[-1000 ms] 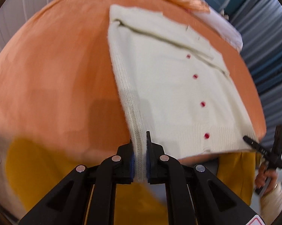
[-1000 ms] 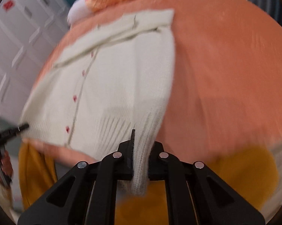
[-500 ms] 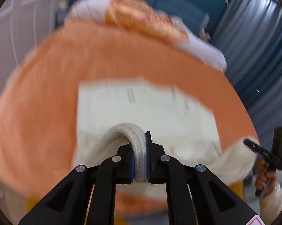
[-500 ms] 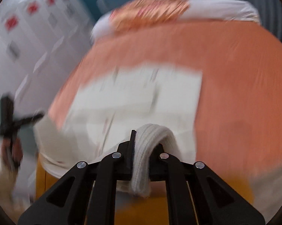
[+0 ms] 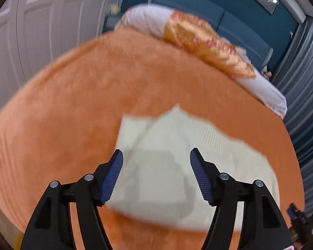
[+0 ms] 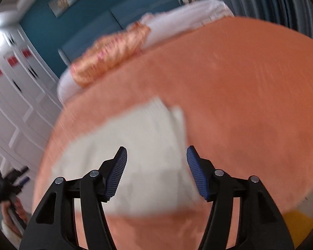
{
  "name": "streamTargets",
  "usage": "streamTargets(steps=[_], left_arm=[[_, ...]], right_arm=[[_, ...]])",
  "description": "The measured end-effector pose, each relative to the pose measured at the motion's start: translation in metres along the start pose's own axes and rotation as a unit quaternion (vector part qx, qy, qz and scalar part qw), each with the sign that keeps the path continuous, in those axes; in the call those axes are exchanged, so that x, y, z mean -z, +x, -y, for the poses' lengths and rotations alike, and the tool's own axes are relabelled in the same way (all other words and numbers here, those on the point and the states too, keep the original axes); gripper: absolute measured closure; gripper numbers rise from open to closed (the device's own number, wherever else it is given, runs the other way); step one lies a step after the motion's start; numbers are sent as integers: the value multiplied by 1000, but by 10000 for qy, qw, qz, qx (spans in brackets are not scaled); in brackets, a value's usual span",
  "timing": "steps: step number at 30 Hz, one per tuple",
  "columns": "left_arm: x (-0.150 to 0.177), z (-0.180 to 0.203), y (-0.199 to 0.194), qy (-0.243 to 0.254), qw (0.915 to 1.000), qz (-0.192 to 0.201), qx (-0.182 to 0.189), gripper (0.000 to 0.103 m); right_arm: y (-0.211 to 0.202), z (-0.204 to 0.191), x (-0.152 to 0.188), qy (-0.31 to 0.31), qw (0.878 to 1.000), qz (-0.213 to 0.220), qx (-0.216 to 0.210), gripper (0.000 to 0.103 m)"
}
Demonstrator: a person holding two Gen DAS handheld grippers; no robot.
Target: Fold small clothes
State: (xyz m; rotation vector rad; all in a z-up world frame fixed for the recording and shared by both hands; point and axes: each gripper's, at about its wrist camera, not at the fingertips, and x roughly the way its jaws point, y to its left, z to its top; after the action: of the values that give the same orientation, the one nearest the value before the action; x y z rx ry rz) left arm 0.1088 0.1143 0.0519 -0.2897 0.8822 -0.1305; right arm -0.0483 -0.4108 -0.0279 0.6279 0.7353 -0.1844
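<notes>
Nearest to us, our left gripper [image 5: 156, 173] and our right gripper [image 6: 156, 171] hover over the near part of the cream knit garment [image 5: 177, 166]; the jaws of both are opening, with no cloth pinched between the blue pads [image 5: 112, 177] — the garment merely shows through the gaps, so both tools have let go. The garment lies on the orange blanket [image 5: 73, 104], close to the blanket's near edge, doubled over into a compact, roughly rectangular bundle with an upper layer reaching toward its far side. We judge the main fold to be done; what may remain is squaring the uneven far edge, where one corner pokes out, and perhaps one more fold to make it smaller. Blur softens everything, so we cannot make out buttons, sleeves or how neatly the layers line up, and the near edge of the garment is partly hidden behind our fingers. Beyond the garment, at the blanket's far end, lie a gold patterned cushion [image 5: 208, 45] and white pillows [image 6: 187, 14].
</notes>
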Motion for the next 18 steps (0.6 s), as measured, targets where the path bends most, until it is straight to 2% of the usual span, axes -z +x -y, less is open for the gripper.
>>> streamTargets(steps=[4, 11, 13, 14, 15, 16, 17, 18], left_arm=[[23, -9, 21, -186, 9991, -382, -52, 38], [15, -15, 55, -33, 9974, -725, 19, 38], [14, -15, 58, 50, 9964, -846, 67, 42], [15, -14, 58, 109, 9959, -889, 80, 51], [17, -13, 57, 192, 9953, -945, 89, 67], [19, -12, 58, 282, 9941, -1045, 13, 75], [21, -13, 58, 317, 9933, -1107, -1, 92], [23, -15, 57, 320, 9928, -1157, 8, 98]], right_arm=[[6, 22, 22, 307, 9989, -362, 65, 44], [11, 13, 16, 59, 9988, -464, 144, 43], [18, 7, 9, -36, 9986, -520, 135, 43], [20, 5, 7, -92, 9983, -559, 131, 43], [26, -1, 6, -169, 9978, -630, 124, 43], [32, -4, 5, -236, 9972, -703, 107, 45], [37, -7, 6, -306, 9963, -802, 72, 64], [41, -11, 7, -399, 9949, -921, 119, 74]])
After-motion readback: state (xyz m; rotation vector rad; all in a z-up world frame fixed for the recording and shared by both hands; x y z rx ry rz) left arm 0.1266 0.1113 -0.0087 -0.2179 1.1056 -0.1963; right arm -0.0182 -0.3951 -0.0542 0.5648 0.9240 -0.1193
